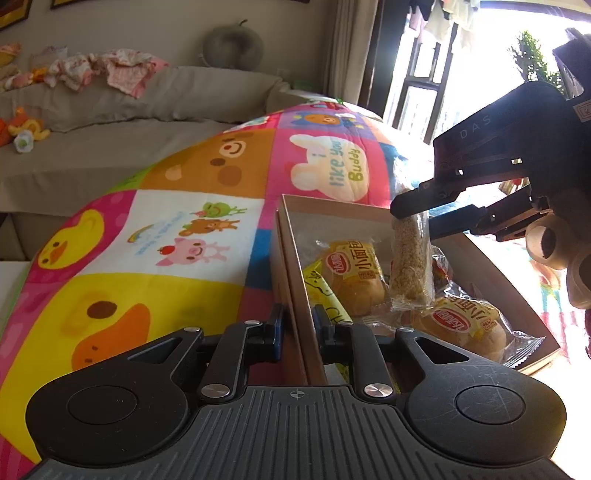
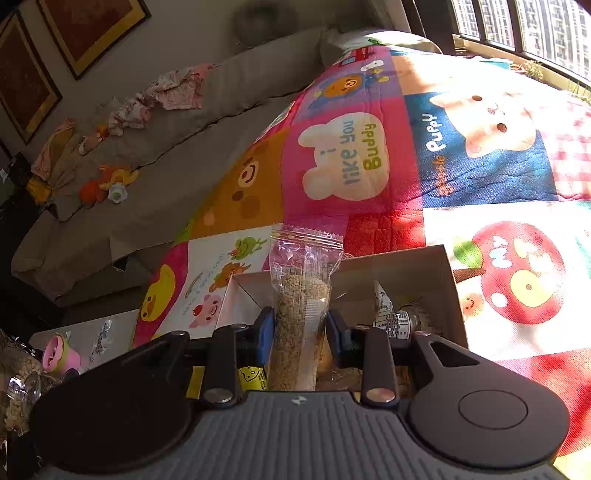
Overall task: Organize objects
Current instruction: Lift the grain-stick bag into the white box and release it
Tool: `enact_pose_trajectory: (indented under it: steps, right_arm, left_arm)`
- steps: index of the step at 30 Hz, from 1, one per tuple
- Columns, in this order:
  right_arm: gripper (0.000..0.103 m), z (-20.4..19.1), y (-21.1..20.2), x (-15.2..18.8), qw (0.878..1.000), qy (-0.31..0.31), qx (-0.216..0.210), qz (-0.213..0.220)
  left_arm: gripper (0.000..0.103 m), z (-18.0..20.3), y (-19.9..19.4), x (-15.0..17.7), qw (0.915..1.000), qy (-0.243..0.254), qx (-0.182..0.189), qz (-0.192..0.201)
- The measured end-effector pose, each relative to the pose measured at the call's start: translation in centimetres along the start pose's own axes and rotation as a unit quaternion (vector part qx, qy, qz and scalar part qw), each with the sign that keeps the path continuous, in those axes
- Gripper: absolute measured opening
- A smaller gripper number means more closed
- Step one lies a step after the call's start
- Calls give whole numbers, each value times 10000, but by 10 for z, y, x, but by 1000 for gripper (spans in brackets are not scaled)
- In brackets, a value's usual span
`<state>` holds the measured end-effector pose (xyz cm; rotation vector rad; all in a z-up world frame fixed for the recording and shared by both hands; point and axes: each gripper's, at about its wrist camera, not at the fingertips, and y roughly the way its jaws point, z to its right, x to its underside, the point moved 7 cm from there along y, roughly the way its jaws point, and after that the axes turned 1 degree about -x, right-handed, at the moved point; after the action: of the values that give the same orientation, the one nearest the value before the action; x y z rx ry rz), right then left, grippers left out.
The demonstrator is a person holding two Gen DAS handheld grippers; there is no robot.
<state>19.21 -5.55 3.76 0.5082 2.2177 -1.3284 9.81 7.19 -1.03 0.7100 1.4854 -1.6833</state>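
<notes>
- Clear-wrapped grain bar (image 2: 301,314) pinched upright between the blue pads of the right gripper (image 2: 300,328), hanging over the open cardboard box (image 1: 369,218), lower end just above the contents.
- Seen from the left wrist view: same bar (image 1: 410,266) dangling from the right gripper (image 1: 415,216) above the middle of the box.
- Inside the box: two small bread rolls in yellow-printed wrappers, one (image 1: 356,277) under the bar toward the near wall, one (image 1: 465,325) at the right end; a yellow packet (image 1: 325,295) leaning against the near wall.
- Near wall of the box clamped between the narrowed jaws of the left gripper (image 1: 298,325), one finger outside, one inside.
- Box resting on a bright cartoon-patchwork play mat (image 1: 166,229).
- Beyond the mat from the box: grey sofa (image 1: 129,110) with scattered baby clothes (image 1: 103,70) and a small plush toy (image 1: 26,131).
- Sunlit window (image 2: 524,33) past the far right of the mat.
</notes>
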Motion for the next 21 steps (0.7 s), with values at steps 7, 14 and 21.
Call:
enact_pose_trajectory:
  steps: [7,14,21]
  right_arm:
    - [32,44,25,3,9942,1070,59,29]
    - [36,43,15,17,9950,995,25,-8]
    - [38,21,8,34,9984,-38,557,-47]
  left_arm:
    - [20,0,0,0,10000,-5,33,-7]
    - [18,4,0,0,10000,16,56,-28]
    - [18,4,0,0,10000,10,55,-25]
